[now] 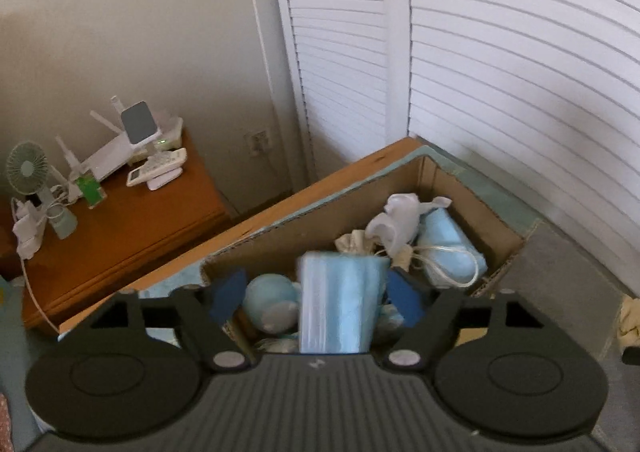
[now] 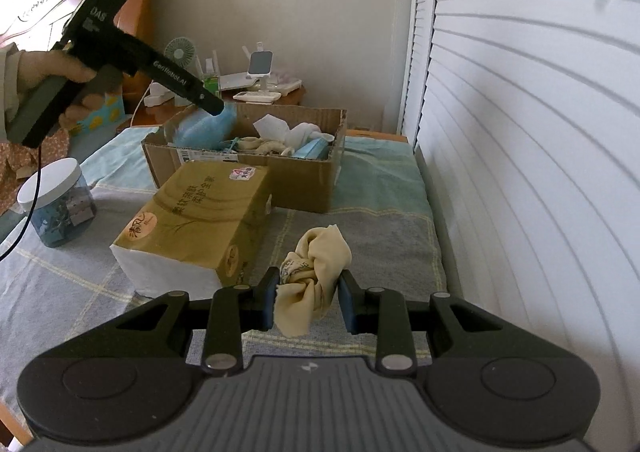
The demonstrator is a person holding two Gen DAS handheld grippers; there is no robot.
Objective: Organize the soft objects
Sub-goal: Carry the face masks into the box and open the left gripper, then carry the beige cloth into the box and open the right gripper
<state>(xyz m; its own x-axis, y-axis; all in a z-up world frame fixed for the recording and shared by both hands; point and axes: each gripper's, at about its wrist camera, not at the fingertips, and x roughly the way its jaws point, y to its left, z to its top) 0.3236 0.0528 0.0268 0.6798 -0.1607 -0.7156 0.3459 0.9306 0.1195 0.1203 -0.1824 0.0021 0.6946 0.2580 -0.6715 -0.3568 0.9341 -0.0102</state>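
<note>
Hovering over cardboard box [image 1: 436, 176], left gripper [image 1: 316, 298] spread wide; blue mask pack [image 1: 340, 300] sits between the pads, gaps both sides, touching neither afaict. Pack's long axis runs along the fingers, box straight ahead/below. Inside: 1 blue ball, 1 white cloth, 1 blue pouch; rest unclear.

Right wrist: right gripper [image 2: 307, 302] pinching 1 beige cloth [image 2: 316, 272], bunched, long axis along fingers. Box dead ahead, well apart, past 1 tissue pack [image 2: 200, 220] on fwd-left; 1 jar [image 2: 60, 208] far left. Left gripper already at box, so nearer.
</note>
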